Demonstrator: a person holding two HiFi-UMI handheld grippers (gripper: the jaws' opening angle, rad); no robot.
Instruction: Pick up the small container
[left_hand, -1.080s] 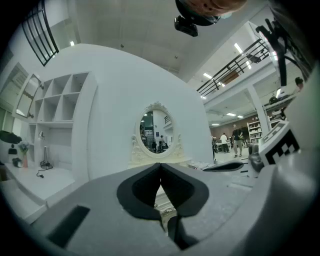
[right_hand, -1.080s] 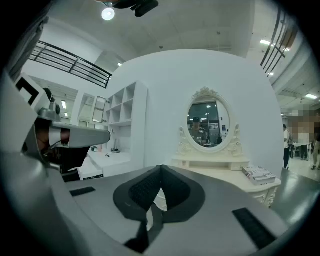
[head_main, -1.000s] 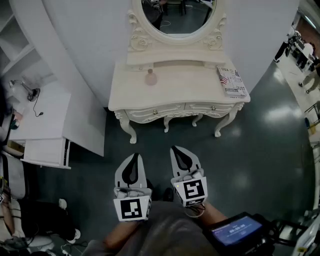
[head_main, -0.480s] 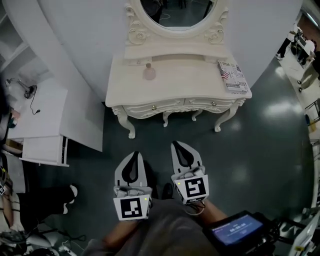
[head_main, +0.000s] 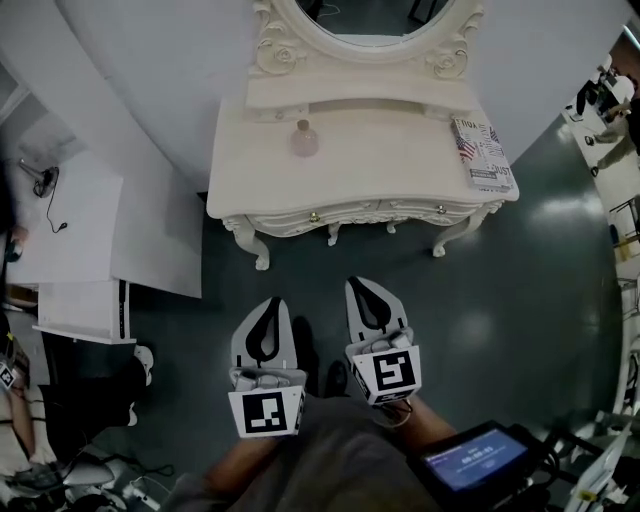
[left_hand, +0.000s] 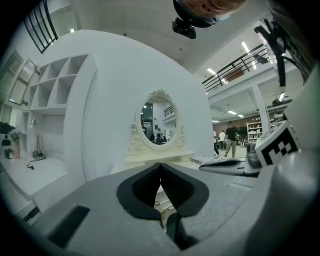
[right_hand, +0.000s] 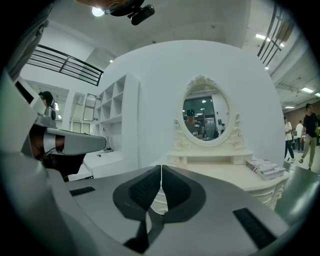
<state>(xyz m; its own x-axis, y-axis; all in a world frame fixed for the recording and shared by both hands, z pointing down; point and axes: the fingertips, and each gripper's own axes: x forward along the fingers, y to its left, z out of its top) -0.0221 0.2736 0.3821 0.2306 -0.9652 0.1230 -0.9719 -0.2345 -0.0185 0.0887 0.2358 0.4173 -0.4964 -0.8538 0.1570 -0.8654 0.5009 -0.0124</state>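
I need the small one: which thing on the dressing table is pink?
The little bottle, left of centre near the back; the other, a printed magazine, lies at the right edge.

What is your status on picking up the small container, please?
Left gripper, right gripper shut, empty, low before the dressing table. Small container upright at tabletop rear, untouched. Magazine far right, out of the way.

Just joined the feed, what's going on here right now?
A person stands in front of a dressing table, holding the left gripper and right gripper low and short of it. Both are shut and empty. The small container, a pinkish bottle, sits untouched toward the back of the tabletop, and a magazine lies at the right end. The pickup hasn't started.
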